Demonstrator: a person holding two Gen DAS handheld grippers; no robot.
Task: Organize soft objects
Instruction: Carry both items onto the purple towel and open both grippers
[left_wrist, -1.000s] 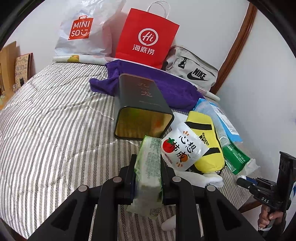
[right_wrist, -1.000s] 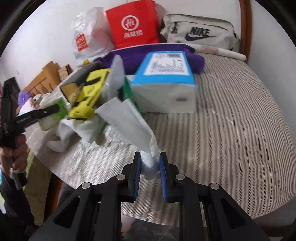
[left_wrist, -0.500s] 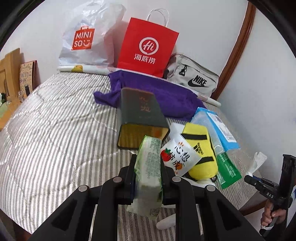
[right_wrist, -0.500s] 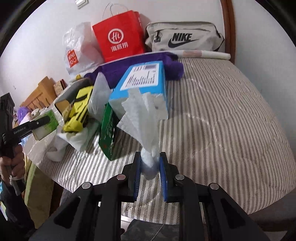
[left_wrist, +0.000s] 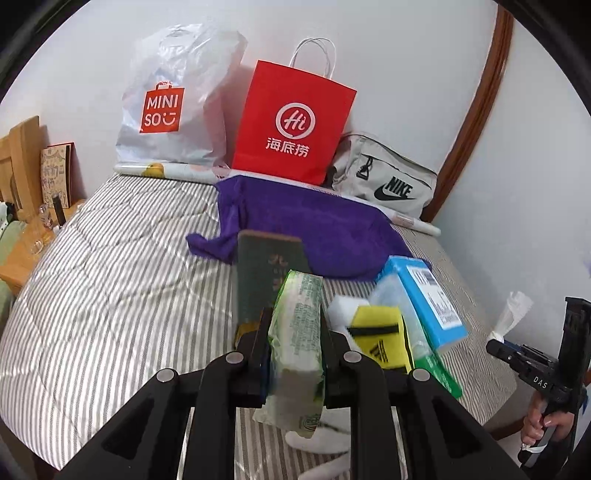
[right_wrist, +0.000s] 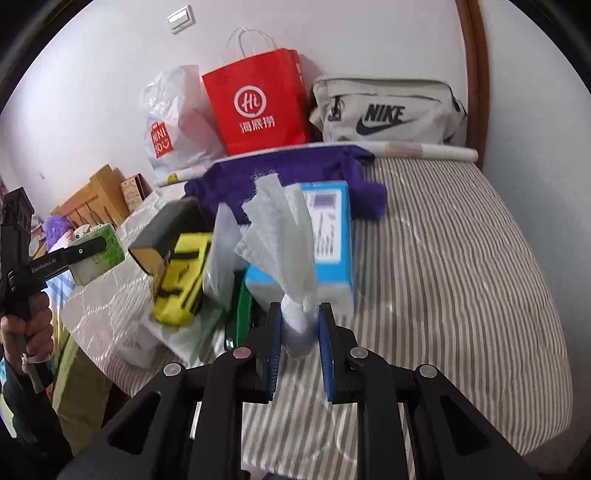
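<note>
Tissue pack (left_wrist: 297, 332): green-printed soft wrapper, creased, clamped upright in left gripper (left_wrist: 295, 354), held above striped bed (left_wrist: 110, 295) | White tissue sheet (right_wrist: 284, 240): crumpled, fanned upward, pinched at base by right gripper (right_wrist: 298, 332) | Both jaws narrowly set, closed on loads | Yellow pouch (left_wrist: 380, 338) lying beside blue box (left_wrist: 428, 295)

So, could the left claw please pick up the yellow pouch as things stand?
Probably not: the left claw is already shut on a green tissue pack, so it cannot take the yellow pouch.
</note>
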